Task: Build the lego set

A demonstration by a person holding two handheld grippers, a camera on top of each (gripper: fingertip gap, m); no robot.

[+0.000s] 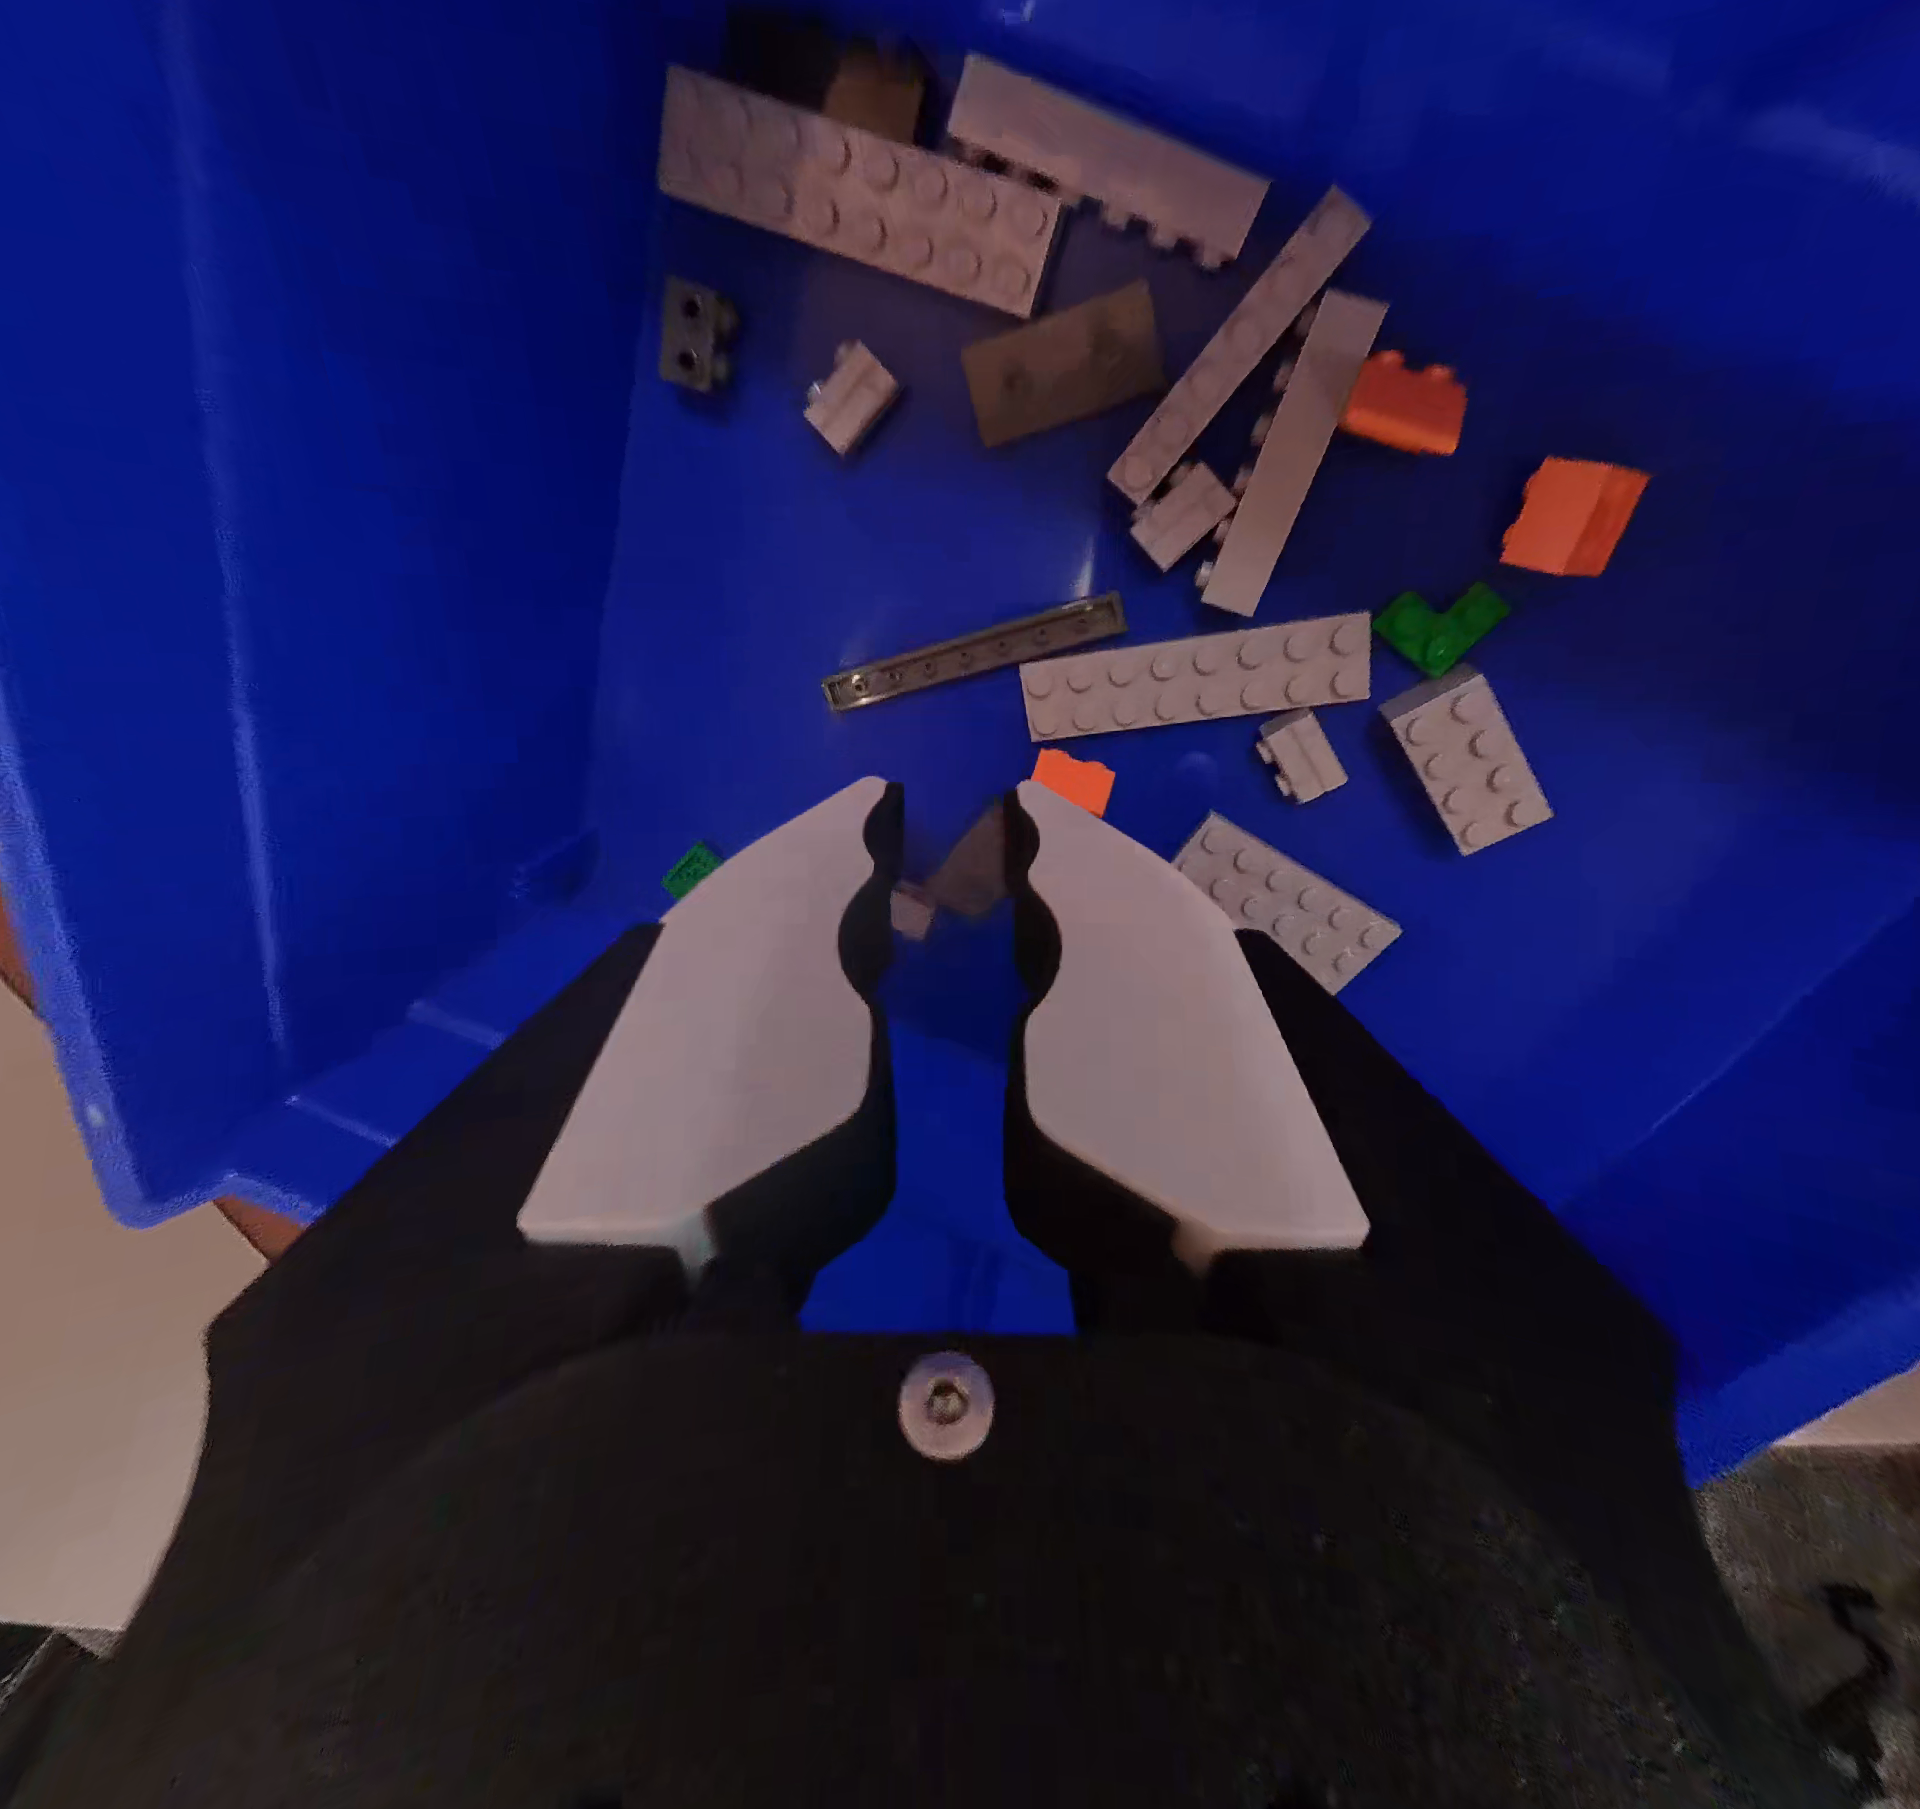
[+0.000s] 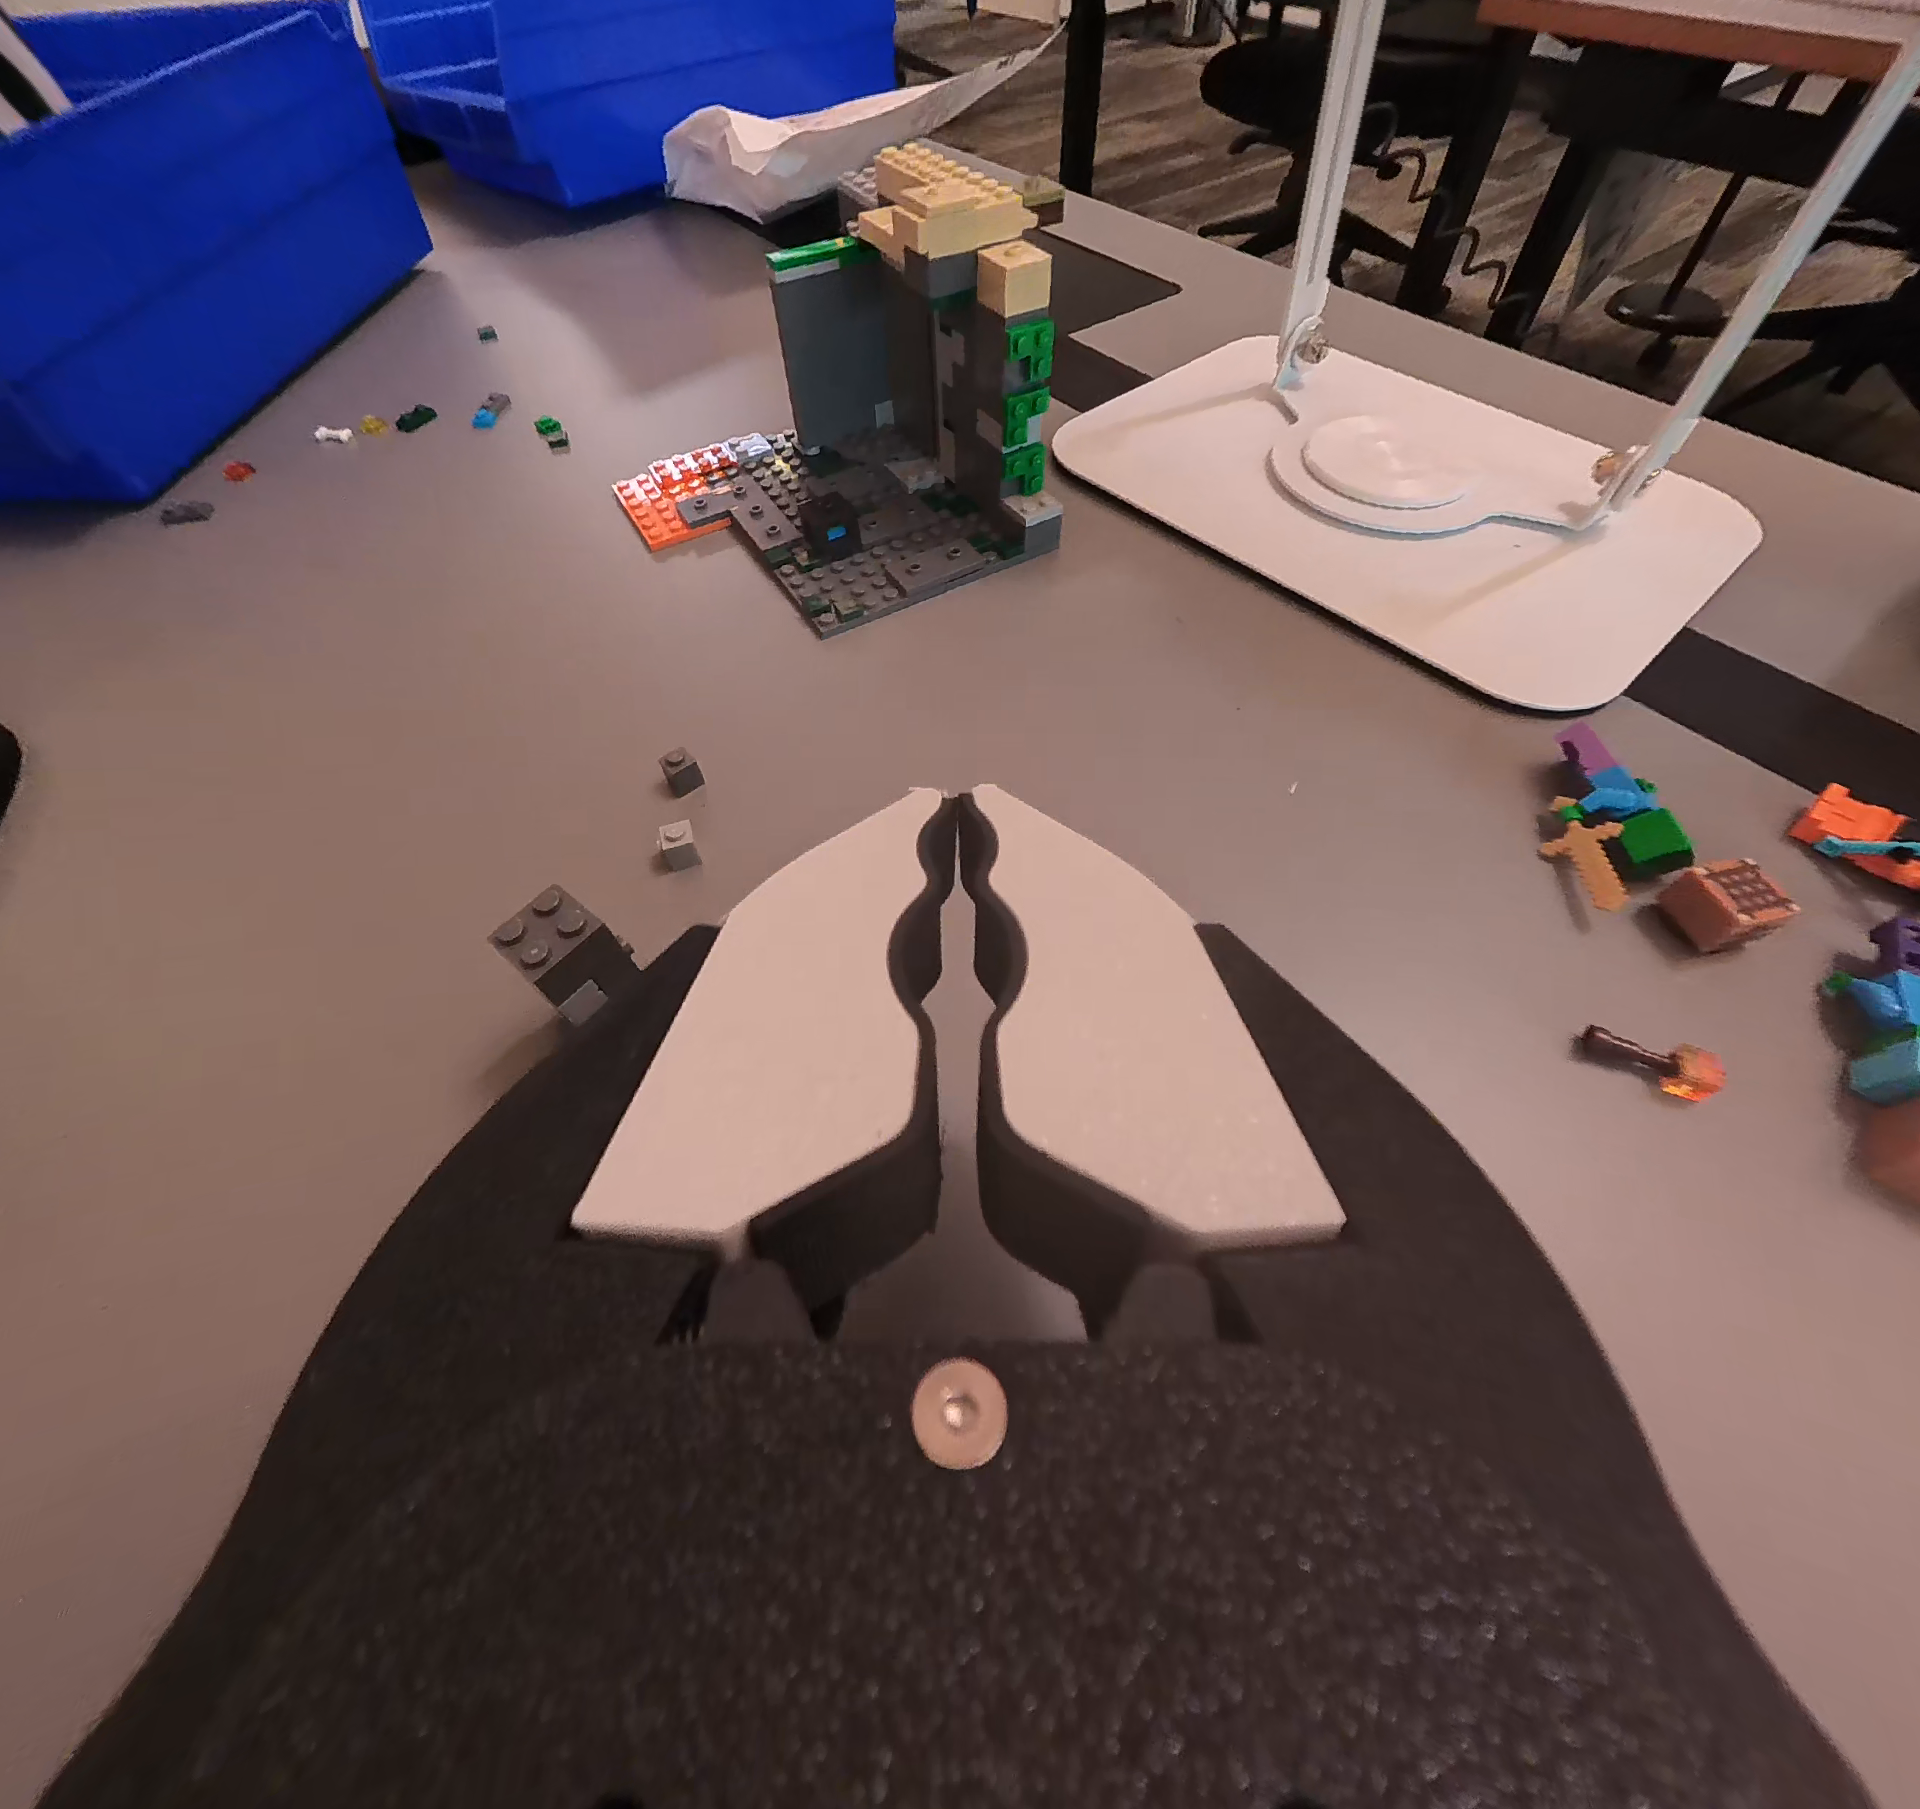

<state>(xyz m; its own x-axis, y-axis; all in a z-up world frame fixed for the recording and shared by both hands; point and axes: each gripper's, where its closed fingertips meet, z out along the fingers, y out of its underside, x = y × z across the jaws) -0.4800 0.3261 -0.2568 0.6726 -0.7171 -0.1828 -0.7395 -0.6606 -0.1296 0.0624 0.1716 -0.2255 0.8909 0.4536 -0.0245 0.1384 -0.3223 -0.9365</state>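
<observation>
Two claws. Left claw, parted and empty, hangs inside blue bin; small grey piece just beyond its tips. Picking step. Next: descend, pinch it. Right claw closed, empty, over worktop; lego build well ahead.

No legible text or labels

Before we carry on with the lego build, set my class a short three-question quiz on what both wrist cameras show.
1. True or false: the left gripper has its jaws parted inside the blue bin.
2. What fills the bin: A) loose bricks B) paper C) tools?
3. Fill in: the right gripper is ____ and holds nothing, short of the lego model on the grey table.

Key: 1 true; 2 A; 3 shut.
</observation>
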